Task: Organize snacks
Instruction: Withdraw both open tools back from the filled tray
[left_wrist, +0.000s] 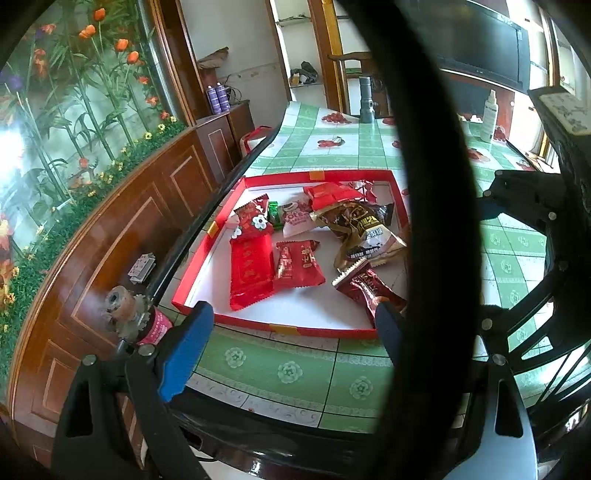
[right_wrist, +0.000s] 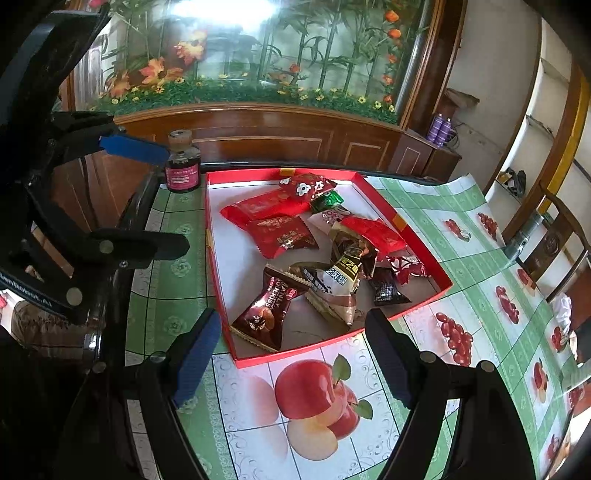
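All the snack packets look like they're already sitting in the shallow red tray (right_wrist: 424, 258), so the collecting part seems mostly done. What's left, going by how it lies, is tidying: the packets are heaped loosely and overlapping toward the tray's 1 o'clock end in the right wrist view, not lined up at all.

Both grippers are empty. The right gripper (right_wrist: 291, 354) has its fingers spread wide, hovering just short of the tray's near edge at 6 o'clock, holding nothing. The left gripper (left_wrist: 295, 325) is spread too, parked at the tray's near rim; one fingertip sits right by the dark maroon packet (left_wrist: 369, 290), but whether it touches can't be told.

Readable stuff: that maroon packet (right_wrist: 264, 308) says "KISS" with more letters beside it, too warped to be sure of. The gold and brown pouch (right_wrist: 338, 280) has Chinese characters and white text, not legible. There's a flat red packet (left_wrist: 251, 273), a smaller red packet (left_wrist: 297, 264) with gold print, a red one with white flowers (left_wrist: 255, 219), a small green candy (right_wrist: 327, 201) and a little black packet (right_wrist: 386, 290).

Off at 10 o'clock from the tray stands a small brown bottle with a pink label (right_wrist: 182, 166), text unreadable. The tablecloth (right_wrist: 317, 398) has apples and cherries printed on it.
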